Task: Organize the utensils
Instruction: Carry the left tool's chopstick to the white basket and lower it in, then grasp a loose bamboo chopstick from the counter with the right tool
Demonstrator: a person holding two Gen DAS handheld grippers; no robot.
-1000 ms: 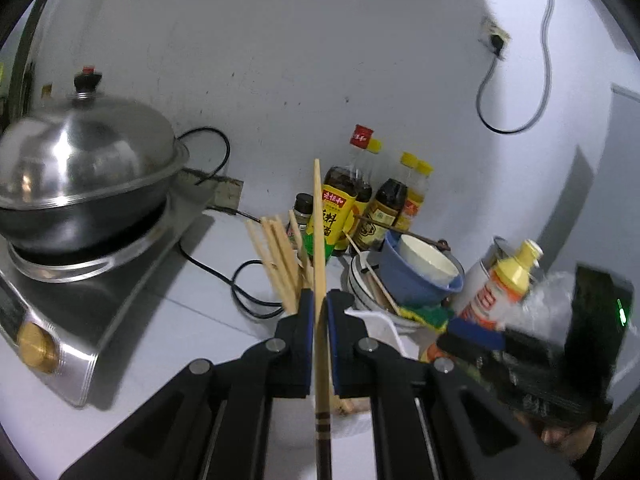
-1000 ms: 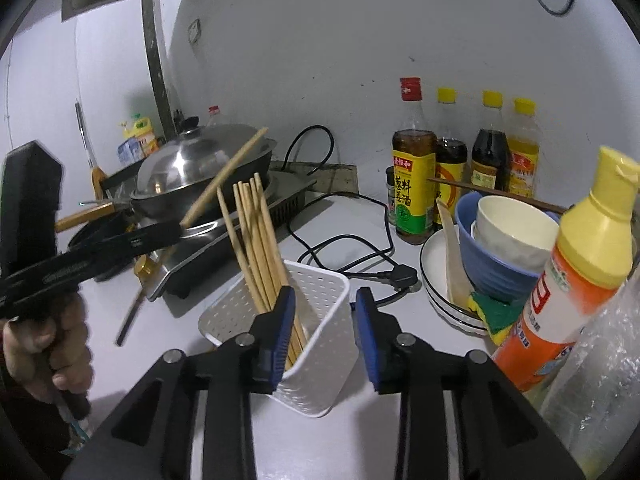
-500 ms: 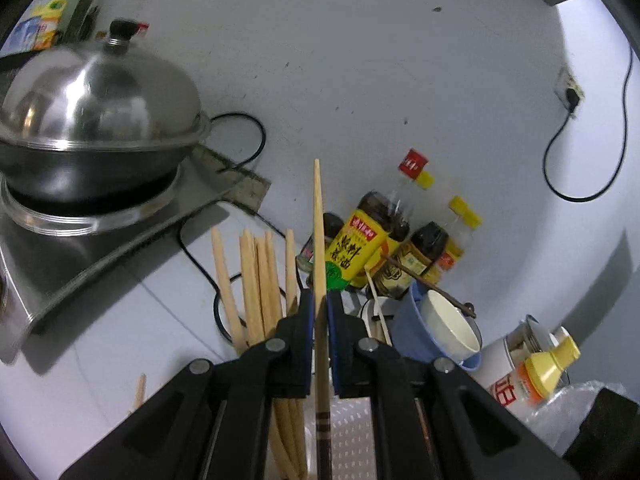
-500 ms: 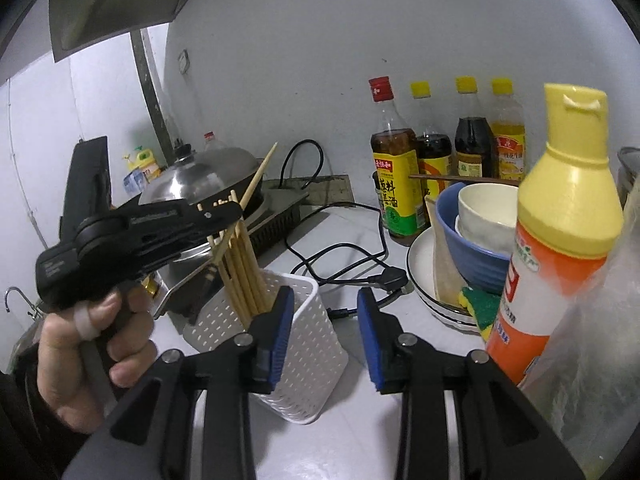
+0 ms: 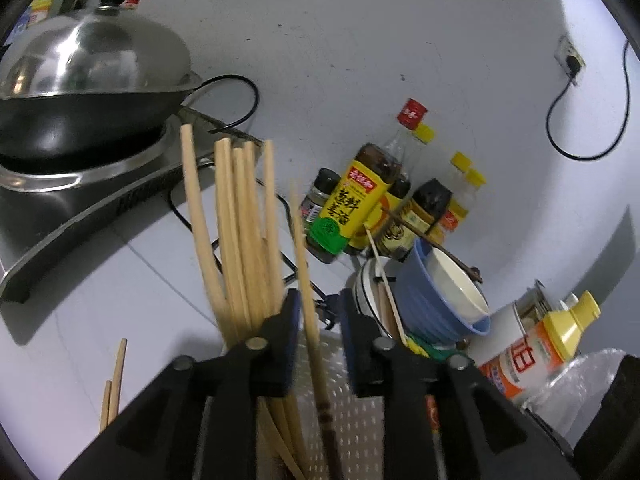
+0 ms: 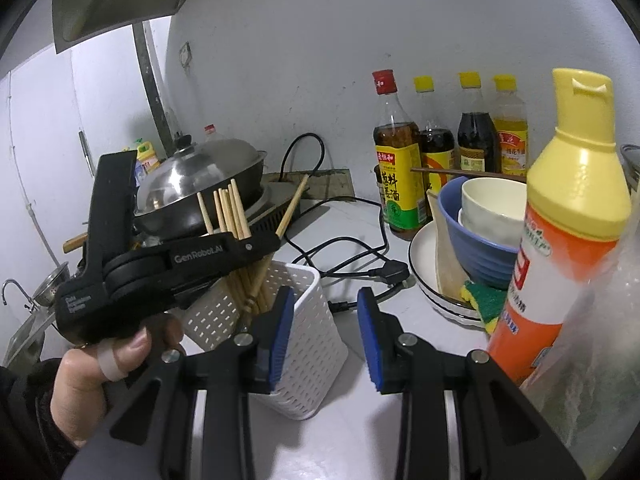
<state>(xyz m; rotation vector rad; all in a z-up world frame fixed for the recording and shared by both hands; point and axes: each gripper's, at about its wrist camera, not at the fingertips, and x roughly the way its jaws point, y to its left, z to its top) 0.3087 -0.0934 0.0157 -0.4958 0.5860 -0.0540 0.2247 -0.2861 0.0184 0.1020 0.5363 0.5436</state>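
The left hand-held gripper (image 5: 319, 342), its jaws opening, drops a chopstick (image 5: 308, 300) into the white holder (image 6: 308, 344); the right hand-held gripper (image 6: 326, 336), jaws apart and empty, waits beside the holder, and two chopsticks (image 5: 114, 384) on the desk (image 5: 120, 280) likely come next.

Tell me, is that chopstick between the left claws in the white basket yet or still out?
In. The chopstick leans with its lower end inside the white basket, among the others, while the left gripper jaws are opening around it.
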